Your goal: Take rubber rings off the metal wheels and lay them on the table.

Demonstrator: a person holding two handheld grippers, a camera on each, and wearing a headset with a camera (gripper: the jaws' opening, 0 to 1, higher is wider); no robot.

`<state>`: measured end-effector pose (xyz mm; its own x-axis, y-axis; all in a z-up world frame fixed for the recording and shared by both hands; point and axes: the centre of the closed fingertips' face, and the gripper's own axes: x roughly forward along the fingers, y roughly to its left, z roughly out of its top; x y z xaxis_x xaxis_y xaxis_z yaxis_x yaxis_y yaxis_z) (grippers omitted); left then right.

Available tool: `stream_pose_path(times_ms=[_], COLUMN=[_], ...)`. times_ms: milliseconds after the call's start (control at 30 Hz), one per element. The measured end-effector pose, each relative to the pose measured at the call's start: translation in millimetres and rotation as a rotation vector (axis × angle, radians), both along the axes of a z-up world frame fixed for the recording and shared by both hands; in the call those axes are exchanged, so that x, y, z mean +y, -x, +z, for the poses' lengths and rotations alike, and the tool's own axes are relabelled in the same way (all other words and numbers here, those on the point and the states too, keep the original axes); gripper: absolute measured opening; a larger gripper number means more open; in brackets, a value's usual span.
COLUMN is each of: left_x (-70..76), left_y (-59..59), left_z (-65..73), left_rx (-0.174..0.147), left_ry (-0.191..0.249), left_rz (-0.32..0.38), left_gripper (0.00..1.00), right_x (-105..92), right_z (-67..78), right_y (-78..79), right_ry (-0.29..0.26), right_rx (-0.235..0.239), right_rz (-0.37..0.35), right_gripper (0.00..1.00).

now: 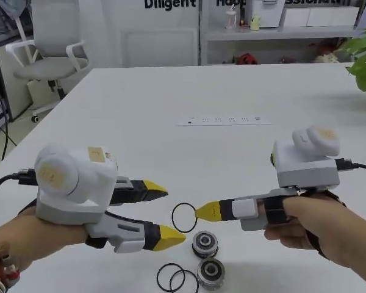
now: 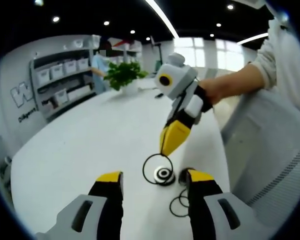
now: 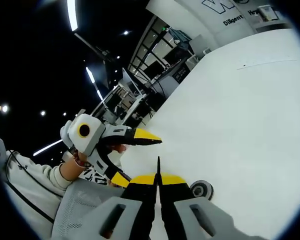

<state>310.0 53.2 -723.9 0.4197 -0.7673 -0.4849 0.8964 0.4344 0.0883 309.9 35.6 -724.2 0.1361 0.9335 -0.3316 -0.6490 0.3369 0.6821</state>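
White and matte, the table takes most of the head view, in a bright office room. Over its near part a hand holds the right gripper about level. Its yellow-tipped jaws are pressed together on a thin black rubber ring. The ring hangs from the jaw tips, off the wheels; whether its lower edge touches the table I cannot tell. In the right gripper view the same jaws meet at the bottom, and the ring shows edge-on as a dark line rising between them. The left gripper is just beside the ring on the opposite side, with its jaws spread wide apart. In the left gripper view these jaws stand open at the bottom, and the ring hangs in front of them.

Two metal wheels lie flat on the table just near of the ring, one close beside the other. Next to them two loose rings lie flat and overlap each other.

Farther out, a socket strip is set into the middle of the table. Beyond the far edge an office chair stands at the left, shelves with boxes are at the back wall, and a green plant comes in at the right. In the left gripper view long ceiling lights run overhead.
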Motion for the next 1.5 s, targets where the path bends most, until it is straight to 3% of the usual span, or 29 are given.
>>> stream_pose_path(times_ms=[167, 233, 300, 433, 533, 867, 1500], left_x=[5.8, 8.5, 10.2, 16.3, 22.1, 47.2, 58.6], left_y=[10.8, 14.7, 18.1, 22.1, 27.3, 45.5, 60.9], left_z=[3.4, 6.5, 7.3, 9.6, 9.0, -13.0, -38.3], left_rx=[0.006, -0.009, 0.008, -0.001, 0.01, 0.066, 0.126], left_ry=[0.008, 0.006, 0.022, 0.016, 0.015, -0.007, -0.011], left_rz=[0.012, 0.013, 0.016, 0.029, 0.033, 0.084, 0.128], left_gripper=[0.57, 0.58, 0.59, 0.6, 0.63, 0.65, 0.65], right_x=[1.2, 4.0, 6.5, 9.4, 13.1, 25.3, 36.8], right_z=[-0.2, -2.0, -3.4, -6.1, -6.8, -17.2, -42.9], right_y=[0.5, 2.5, 4.9, 9.5, 14.6, 31.9, 51.0], right_ry=[-0.001, 0.001, 0.01, 0.019, 0.024, 0.063, 0.146], right_rx=[-0.003, 0.001, -0.002, -0.006, -0.008, -0.024, -0.072], right_rz=[0.01, 0.022, 0.035, 0.057, 0.073, 0.137, 0.197], right_gripper=[0.0, 0.0, 0.0, 0.0, 0.0, 0.0, 0.0])
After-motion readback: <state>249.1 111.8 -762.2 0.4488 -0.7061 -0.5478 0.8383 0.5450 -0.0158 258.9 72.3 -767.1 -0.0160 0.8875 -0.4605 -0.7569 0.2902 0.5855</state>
